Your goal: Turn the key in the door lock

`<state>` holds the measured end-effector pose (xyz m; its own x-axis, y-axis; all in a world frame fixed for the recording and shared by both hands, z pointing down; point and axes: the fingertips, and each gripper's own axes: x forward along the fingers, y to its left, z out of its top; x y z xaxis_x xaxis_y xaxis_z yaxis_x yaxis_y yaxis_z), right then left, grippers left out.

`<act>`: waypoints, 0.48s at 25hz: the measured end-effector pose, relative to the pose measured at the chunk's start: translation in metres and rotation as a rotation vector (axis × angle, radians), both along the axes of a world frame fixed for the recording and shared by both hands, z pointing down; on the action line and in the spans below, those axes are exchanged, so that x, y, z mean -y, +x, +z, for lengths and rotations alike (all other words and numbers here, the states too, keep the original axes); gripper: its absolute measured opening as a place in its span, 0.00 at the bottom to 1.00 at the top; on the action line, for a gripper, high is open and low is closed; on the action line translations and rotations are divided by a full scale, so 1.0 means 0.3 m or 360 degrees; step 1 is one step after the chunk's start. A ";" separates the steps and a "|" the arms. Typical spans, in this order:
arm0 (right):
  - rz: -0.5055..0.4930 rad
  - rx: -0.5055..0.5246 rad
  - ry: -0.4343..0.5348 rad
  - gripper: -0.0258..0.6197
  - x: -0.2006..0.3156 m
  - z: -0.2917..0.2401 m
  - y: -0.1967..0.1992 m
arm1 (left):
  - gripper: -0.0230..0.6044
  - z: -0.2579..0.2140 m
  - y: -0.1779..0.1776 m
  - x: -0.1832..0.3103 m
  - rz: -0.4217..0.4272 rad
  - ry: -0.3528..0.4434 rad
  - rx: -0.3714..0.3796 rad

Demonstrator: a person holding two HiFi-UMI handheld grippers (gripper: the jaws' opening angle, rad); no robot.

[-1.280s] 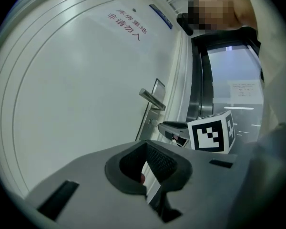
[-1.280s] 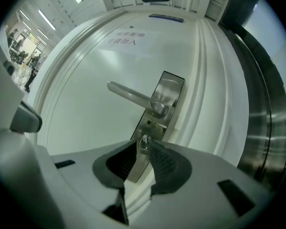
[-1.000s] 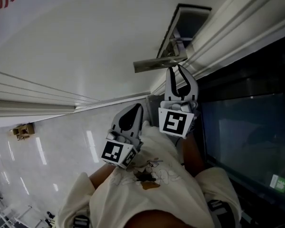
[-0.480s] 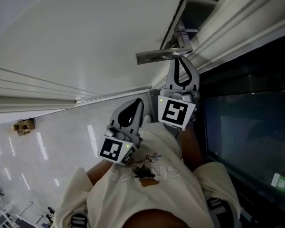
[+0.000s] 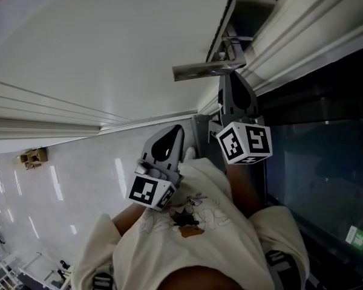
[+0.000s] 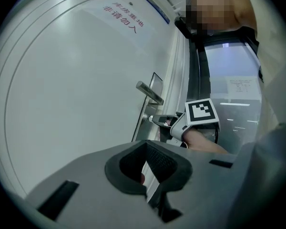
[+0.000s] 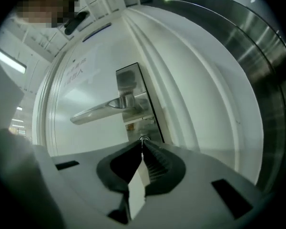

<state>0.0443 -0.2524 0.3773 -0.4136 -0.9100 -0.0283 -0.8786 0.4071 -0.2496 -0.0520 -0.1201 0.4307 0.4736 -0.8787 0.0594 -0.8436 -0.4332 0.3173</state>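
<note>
The white door [image 5: 109, 47] carries a metal lever handle [image 5: 202, 71] on a lock plate [image 5: 230, 38]. Just below the handle my right gripper [image 5: 232, 76] is shut on the key, its marker cube [image 5: 245, 142] rolled to the right. In the right gripper view its tips [image 7: 143, 141] meet on the small metal key head [image 7: 144, 138] at the keyhole, under the handle [image 7: 105, 109]. My left gripper [image 5: 178, 129] hangs back from the door, shut and holding nothing. Its own view shows the closed tips [image 6: 146, 142], the handle [image 6: 150, 93] and the right gripper [image 6: 157, 120] at the plate.
A moulded door frame [image 5: 302, 29] runs beside the lock, with a dark glass panel [image 5: 317, 168] to its right. Glossy floor [image 5: 66, 180] lies at the left with a small box [image 5: 33, 157] on it. A sign with red characters [image 6: 124, 19] is on the door.
My right gripper closed on the key and rolled clockwise, swinging its marker cube to the right. The left gripper stayed put.
</note>
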 end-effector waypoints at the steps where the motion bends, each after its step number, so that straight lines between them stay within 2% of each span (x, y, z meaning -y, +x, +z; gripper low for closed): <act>1: -0.0013 0.0057 -0.0012 0.06 0.002 0.002 0.001 | 0.04 0.000 0.000 0.001 -0.0009 0.0005 0.0005; 12: -0.0143 0.0599 -0.0196 0.07 0.003 0.010 0.011 | 0.04 -0.010 0.005 -0.027 -0.0023 0.0007 0.0043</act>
<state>0.0477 -0.2533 0.3803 -0.4729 -0.8769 -0.0861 -0.6788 0.4249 -0.5989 -0.0506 -0.1120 0.4277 0.4589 -0.8858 0.0684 -0.8581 -0.4220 0.2925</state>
